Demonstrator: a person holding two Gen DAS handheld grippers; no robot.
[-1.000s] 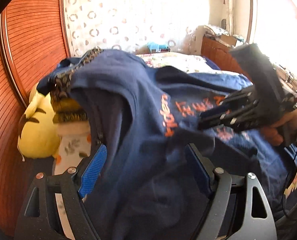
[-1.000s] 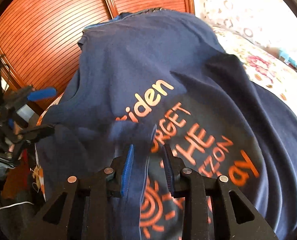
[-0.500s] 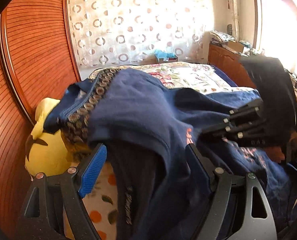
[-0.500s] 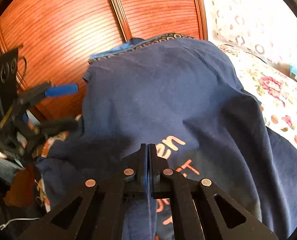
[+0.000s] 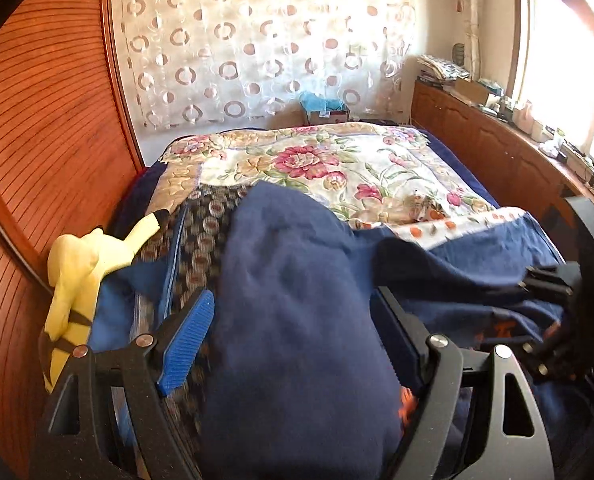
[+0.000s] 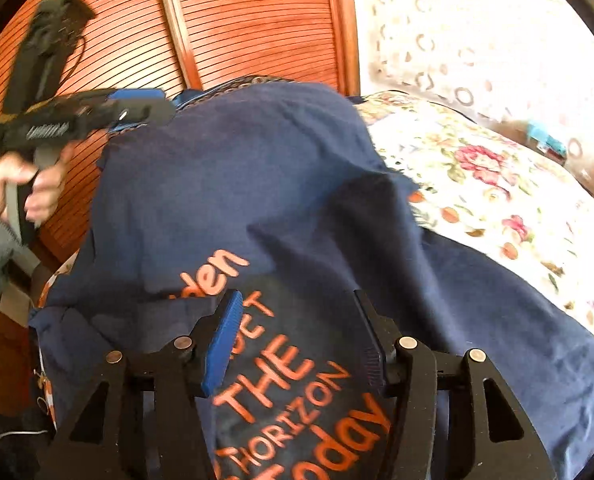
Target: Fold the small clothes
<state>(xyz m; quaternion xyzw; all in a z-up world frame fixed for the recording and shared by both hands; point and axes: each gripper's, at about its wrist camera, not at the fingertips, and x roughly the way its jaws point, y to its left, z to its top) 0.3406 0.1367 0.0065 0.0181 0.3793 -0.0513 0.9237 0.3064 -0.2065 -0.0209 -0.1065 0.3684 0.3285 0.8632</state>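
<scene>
A yellow plush toy (image 5: 77, 280) lies at the bed's left edge by the slatted wooden wall (image 6: 257, 20). The left tool (image 5: 293, 336) stands wide, a hump of the navy T-shirt (image 6: 237, 184) bulging between its pads; whether they press it I cannot tell. The shirt lies crumpled on the floral bedspread (image 5: 337, 168), its length running away from the cameras. Only the right wrist view shows its orange print: "THE", "HORIZON", "today". The right tool (image 6: 297, 340) has just been opening and hangs released over that lettering.
</scene>
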